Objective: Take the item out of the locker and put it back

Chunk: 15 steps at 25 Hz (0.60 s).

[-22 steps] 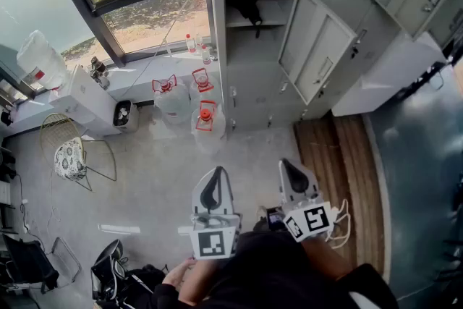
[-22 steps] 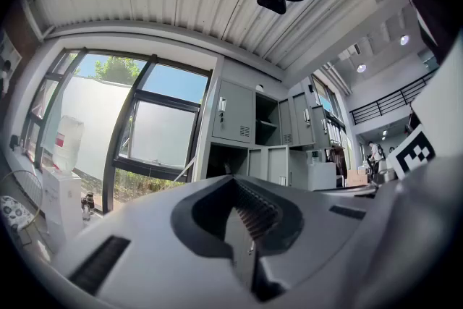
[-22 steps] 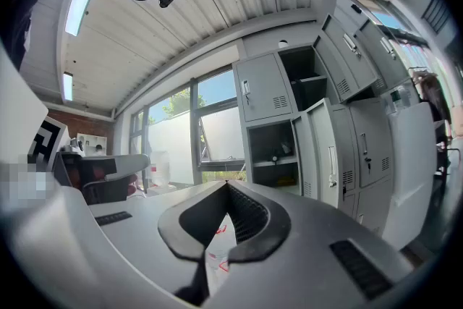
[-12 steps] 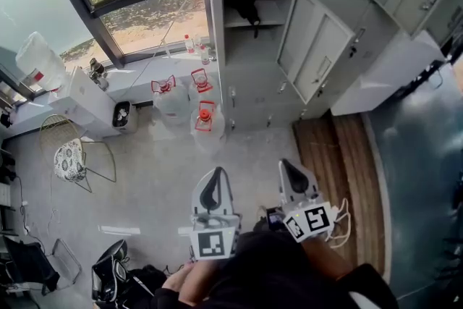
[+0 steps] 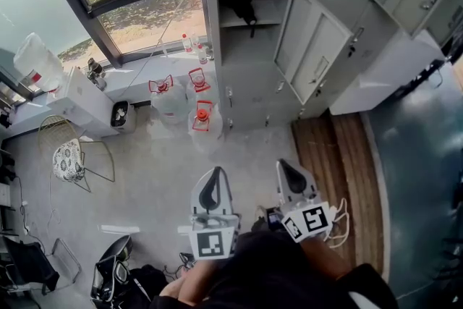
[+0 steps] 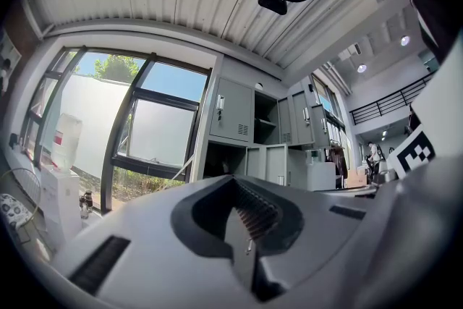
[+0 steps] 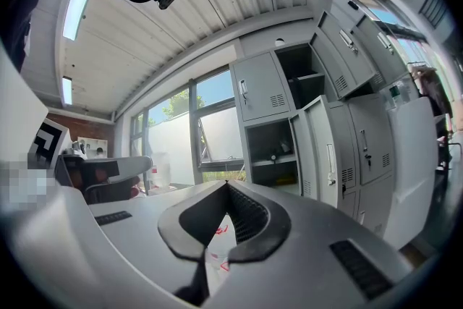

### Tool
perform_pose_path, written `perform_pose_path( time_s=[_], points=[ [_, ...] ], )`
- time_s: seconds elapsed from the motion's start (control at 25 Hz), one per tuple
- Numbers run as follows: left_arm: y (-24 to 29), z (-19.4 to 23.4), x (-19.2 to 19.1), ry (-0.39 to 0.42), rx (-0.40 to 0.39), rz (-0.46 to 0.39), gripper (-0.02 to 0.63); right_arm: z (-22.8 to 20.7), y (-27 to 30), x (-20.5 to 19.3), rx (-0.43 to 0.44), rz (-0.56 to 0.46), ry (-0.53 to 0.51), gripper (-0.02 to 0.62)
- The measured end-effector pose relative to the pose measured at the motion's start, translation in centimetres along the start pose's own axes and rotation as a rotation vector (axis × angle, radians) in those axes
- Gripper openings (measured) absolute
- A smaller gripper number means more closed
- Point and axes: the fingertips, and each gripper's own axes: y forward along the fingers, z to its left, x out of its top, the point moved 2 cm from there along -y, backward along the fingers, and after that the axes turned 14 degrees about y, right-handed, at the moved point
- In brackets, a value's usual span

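A grey locker bank (image 5: 253, 83) stands ahead, one compartment (image 5: 246, 11) open with its door (image 5: 311, 47) swung right. A dark item (image 5: 242, 5) lies inside it, with a strap hanging over the shelf edge. My left gripper (image 5: 216, 171) and right gripper (image 5: 283, 163) are held side by side low in the head view, well short of the lockers, pointing at them. Both are shut with nothing between the jaws. The right gripper (image 7: 226, 184) faces the open compartment (image 7: 273, 148). The left gripper (image 6: 233, 181) also points at the lockers (image 6: 235, 112).
Three water jugs with red handles (image 5: 203, 116) stand on the floor left of the lockers, below a window sill (image 5: 145, 69). A white box (image 5: 79, 94) and a wire chair (image 5: 69, 155) are further left. A wooden floor strip (image 5: 333, 148) runs at right.
The head view has drifted a little, so the lockers sit slightly further left. Both grippers stay in place and shut.
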Motion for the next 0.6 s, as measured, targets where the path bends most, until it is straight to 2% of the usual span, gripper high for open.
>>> perform_pose_path(
  time_s=[0.6],
  points=[
    [5.2,-6.0,0.0,0.004,0.029,0.025,-0.008,-7.0,0.9,1.4,0.066,0.041,-0.002,-0.006]
  ],
)
